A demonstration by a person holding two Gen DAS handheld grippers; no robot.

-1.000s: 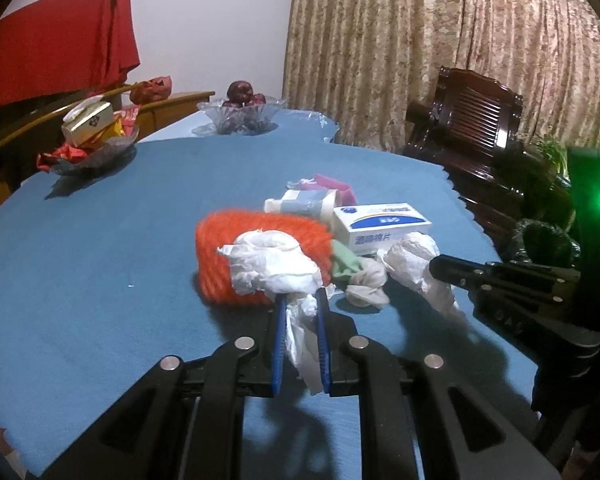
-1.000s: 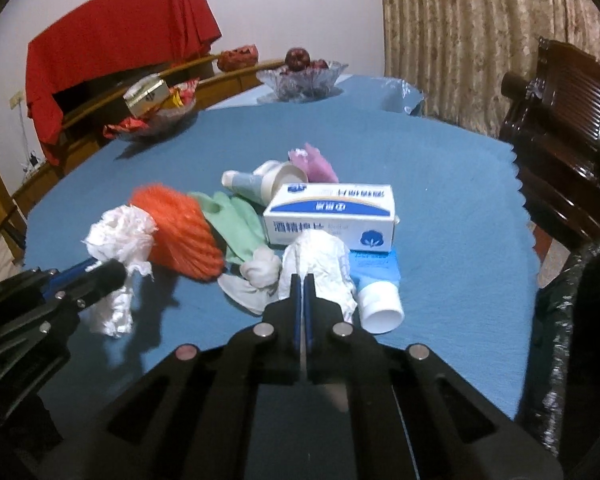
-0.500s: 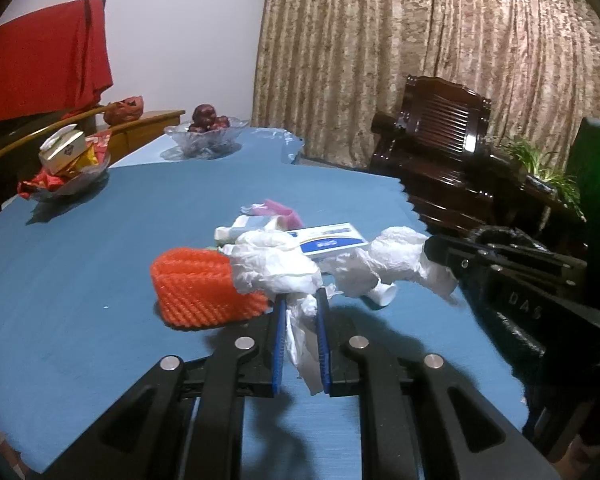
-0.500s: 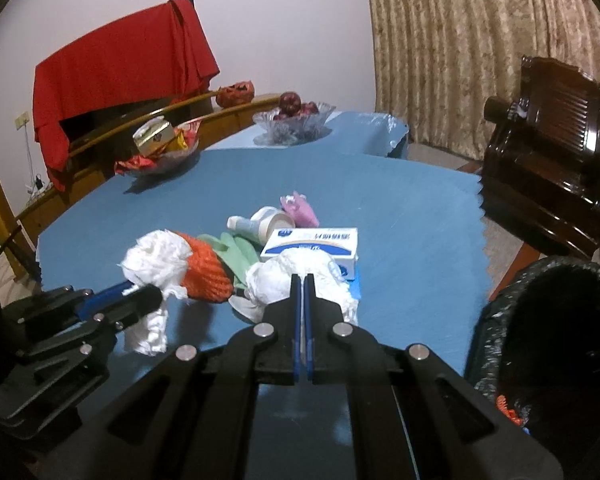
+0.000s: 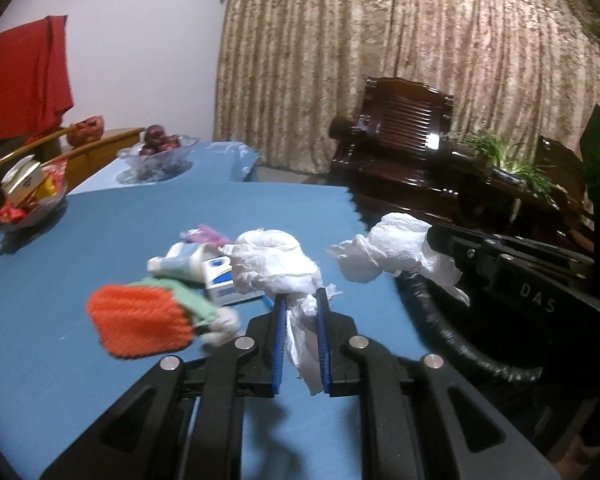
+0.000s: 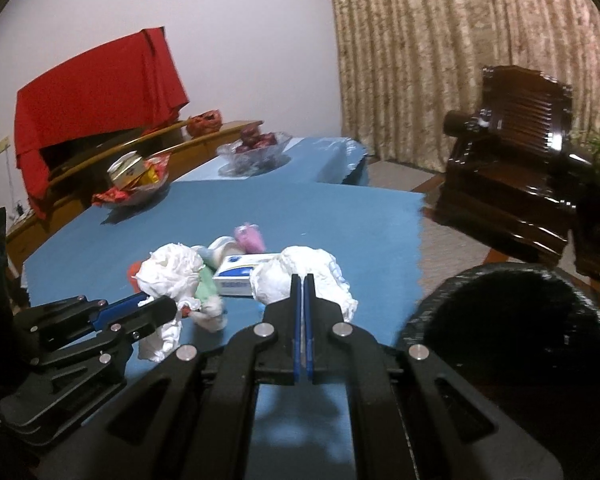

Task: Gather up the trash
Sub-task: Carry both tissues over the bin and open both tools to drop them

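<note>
Blue table before curtains. Left gripper clamped on a white tissue, raised above the table's box. Right gripper pinched tight on another wad, just left of the black bin.

Dim indoor light with a warm cast and visible grain in both views. Fisheye optics bend the curtain folds and leave dark vignetted corners. A bright glare spot sits on the polished wooden chair. Motion blur smears the orange net and nearby litter in the left view. Soft shadows fall on the blue bench beneath the tongs in both views.
</note>
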